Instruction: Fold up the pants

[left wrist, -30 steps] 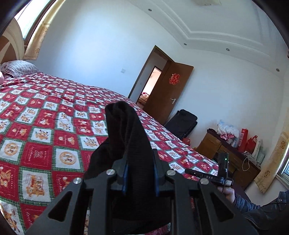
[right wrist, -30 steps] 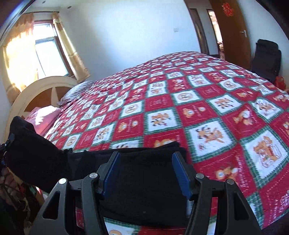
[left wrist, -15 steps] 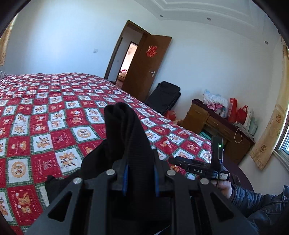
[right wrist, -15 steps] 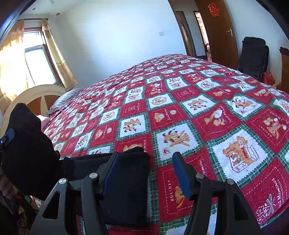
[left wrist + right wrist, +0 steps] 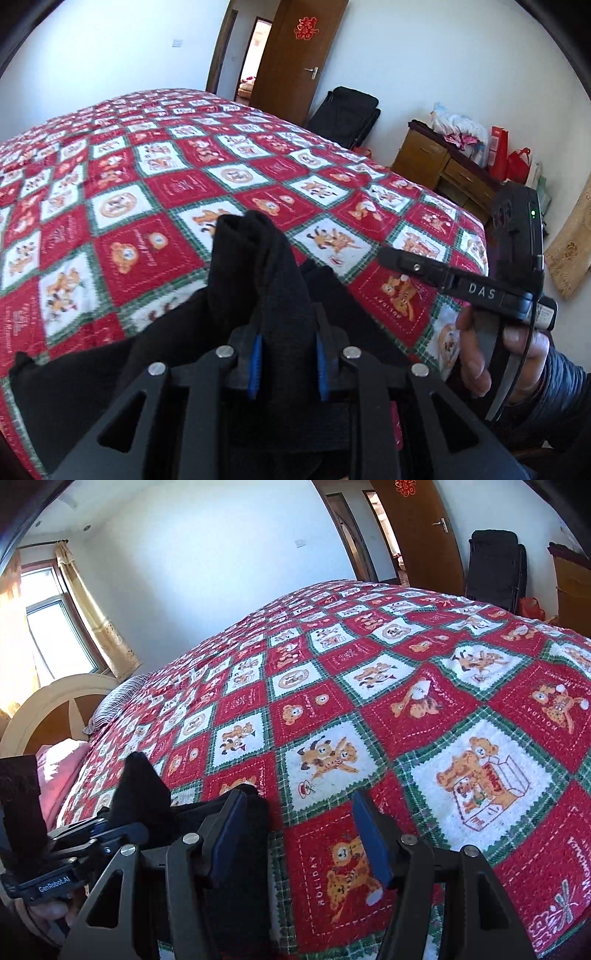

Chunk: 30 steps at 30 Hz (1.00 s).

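The black pants [image 5: 255, 266] lie bunched at the near edge of the bed. My left gripper [image 5: 288, 354] is shut on a fold of them, which stands up between its blue pads. In the right wrist view the pants [image 5: 140, 786] show at the lower left with the left gripper [image 5: 99, 830] clamped on them. My right gripper [image 5: 299, 838] is open and empty above the quilt, its left finger beside the edge of the black cloth. The right gripper [image 5: 402, 260] also shows in the left wrist view, to the right of the pants.
A red, white and green patchwork quilt [image 5: 369, 672] covers the bed. A headboard [image 5: 48, 705] and pillows stand at the left. A brown door [image 5: 295, 55], a black folded chair [image 5: 343, 114] and a wooden dresser [image 5: 443, 170] stand beyond the bed.
My left gripper has swung right and lower with the pants fold still in it. My right gripper has moved off the black cloth to the right, over bare quilt.
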Each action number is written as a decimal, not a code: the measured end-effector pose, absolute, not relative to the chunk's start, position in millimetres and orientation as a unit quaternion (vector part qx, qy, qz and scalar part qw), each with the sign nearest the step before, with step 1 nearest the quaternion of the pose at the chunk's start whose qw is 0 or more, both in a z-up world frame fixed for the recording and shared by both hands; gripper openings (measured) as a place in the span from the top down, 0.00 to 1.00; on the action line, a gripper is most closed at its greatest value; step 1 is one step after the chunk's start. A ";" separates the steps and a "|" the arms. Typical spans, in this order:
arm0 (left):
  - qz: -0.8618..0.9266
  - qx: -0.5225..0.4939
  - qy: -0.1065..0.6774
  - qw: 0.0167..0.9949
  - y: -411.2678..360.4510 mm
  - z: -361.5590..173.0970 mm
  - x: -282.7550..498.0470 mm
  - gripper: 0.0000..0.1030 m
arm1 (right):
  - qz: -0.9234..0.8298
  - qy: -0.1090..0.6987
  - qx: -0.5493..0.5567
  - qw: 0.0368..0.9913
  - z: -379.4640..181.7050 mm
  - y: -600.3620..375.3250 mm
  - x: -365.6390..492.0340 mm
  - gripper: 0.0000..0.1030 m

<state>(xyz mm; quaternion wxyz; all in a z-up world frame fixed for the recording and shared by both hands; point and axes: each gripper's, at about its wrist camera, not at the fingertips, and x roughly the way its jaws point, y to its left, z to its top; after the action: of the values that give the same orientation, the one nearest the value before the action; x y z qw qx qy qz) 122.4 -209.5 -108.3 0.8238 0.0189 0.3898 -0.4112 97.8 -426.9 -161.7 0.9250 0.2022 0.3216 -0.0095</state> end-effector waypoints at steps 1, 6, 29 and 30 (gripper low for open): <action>-0.407 0.018 0.391 0.825 -211.6 -108.9 121.4 0.71 | -0.009 0.324 0.201 0.925 -163.6 -426.6 98.7 0.40; -0.427 0.010 0.345 0.836 -209.9 -93.6 105.2 0.52 | -0.011 0.330 0.204 0.921 -171.0 -429.2 98.7 0.40; -0.223 -0.061 0.329 0.916 -65.5 -140.3 119.4 0.04 | 0.094 0.405 0.128 0.900 -162.4 -349.4 82.7 0.85; -0.222 -0.059 0.329 0.916 -66.1 -141.2 119.4 0.03 | 0.093 0.402 0.128 0.902 -160.9 -351.2 79.1 0.86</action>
<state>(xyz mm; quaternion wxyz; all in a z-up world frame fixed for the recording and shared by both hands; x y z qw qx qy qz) 119.4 -66.1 -141.2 0.9159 -0.0590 0.3293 -0.2217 79.1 -351.2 -160.9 0.9019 0.1284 0.4018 0.0933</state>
